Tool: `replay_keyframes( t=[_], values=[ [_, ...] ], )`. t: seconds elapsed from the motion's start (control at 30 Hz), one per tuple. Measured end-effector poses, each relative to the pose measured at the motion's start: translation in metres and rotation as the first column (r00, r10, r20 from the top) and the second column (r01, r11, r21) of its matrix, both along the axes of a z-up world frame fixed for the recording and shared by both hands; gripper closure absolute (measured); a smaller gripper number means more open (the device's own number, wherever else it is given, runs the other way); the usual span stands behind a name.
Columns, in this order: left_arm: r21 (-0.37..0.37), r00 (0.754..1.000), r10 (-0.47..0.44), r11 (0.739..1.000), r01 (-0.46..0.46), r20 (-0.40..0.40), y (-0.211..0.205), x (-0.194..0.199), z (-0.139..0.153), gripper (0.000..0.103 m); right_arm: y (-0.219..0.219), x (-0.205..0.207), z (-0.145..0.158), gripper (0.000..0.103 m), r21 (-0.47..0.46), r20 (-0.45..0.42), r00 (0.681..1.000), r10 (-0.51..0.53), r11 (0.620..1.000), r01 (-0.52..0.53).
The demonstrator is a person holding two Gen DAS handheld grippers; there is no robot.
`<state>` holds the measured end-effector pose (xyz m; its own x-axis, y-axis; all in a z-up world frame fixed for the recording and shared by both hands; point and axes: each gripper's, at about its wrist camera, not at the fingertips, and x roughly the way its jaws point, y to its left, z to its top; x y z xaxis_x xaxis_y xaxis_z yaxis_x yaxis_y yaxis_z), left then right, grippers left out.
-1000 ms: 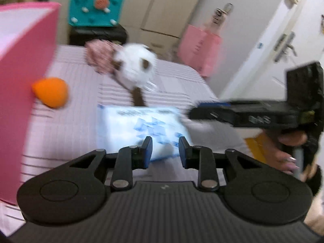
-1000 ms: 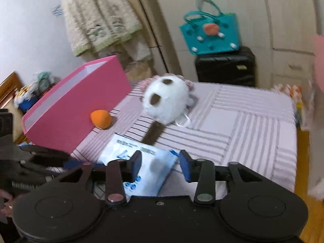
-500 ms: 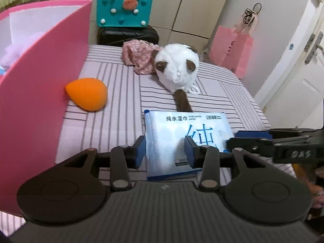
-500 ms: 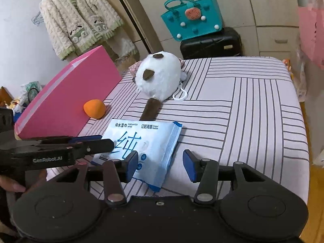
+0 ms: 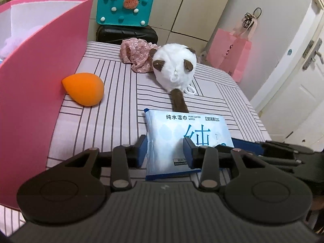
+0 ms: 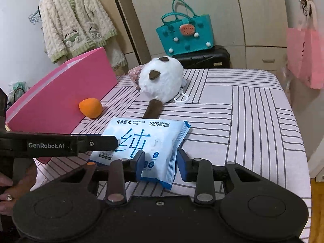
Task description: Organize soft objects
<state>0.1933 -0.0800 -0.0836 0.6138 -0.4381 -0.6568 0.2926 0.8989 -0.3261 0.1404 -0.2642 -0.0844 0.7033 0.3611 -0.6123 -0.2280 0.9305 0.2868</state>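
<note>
A bed with a striped pink-and-white cover [image 6: 253, 109] holds one tall pink open box [image 5: 40, 85], one orange teardrop sponge [image 5: 85, 89], one white plush with brown ears and tail [image 5: 174, 68], one bundle of floral pink cloth [image 5: 137, 56] and one pale blue pack of wet wipes [image 6: 145, 141] lying flat nearest the cameras. Two grippers flank the pack: the left gripper [image 5: 164, 149] and right gripper [image 6: 160, 164] have each just been narrowing, their blue pads astride its near corners; whether they press cannot be told

Striped bed [image 6: 253, 111] — wipes pack [image 6: 141, 139], plush [image 6: 162, 81]
</note>
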Motion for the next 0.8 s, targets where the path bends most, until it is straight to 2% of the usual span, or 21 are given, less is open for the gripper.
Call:
replay_keyframes(
  t=[0.1, 0.23, 0.37, 0.53, 0.67, 0.8],
  values=[
    [0.007, 1.000, -0.023, 1.000, 0.023, 0.015, -0.003, -0.003, -0.001, 0.070, 0.004, -0.002, 0.001, 0.067, 0.001, -0.006, 0.999, -0.033, 0.999, 0.033],
    [-0.022, 1.000, -0.026, 0.999, 0.027, 0.008, -0.001, -0.008, 0.000, 0.073, 0.013, -0.003, 0.006, 0.068, -0.023, -0.016, 0.999, -0.051, 0.998, 0.050],
    [-0.008, 0.999, -0.050, 0.999, 0.050, 0.022, 0.000, -0.019, 0.003, 0.076, 0.021, -0.011, 0.011, 0.068, -0.064, -0.011, 0.998, -0.066, 0.996, 0.066],
    [0.002, 0.994, -0.104, 0.995, 0.104, 0.039, 0.006, -0.037, 0.011, 0.076, 0.031, -0.032, 0.022, 0.059, -0.082, 0.013, 0.997, -0.070, 0.994, 0.070],
    [0.015, 0.985, -0.149, 0.989, 0.148, 0.084, 0.014, -0.050, 0.025, 0.076, 0.037, -0.044, 0.030, 0.051, -0.065, 0.021, 0.997, -0.068, 0.995, 0.069],
    [0.010, 0.976, -0.192, 0.981, 0.192, 0.104, 0.025, -0.058, 0.037, 0.076, 0.038, -0.050, 0.042, 0.050, -0.040, 0.005, 0.998, -0.061, 0.997, 0.061]
  ],
)
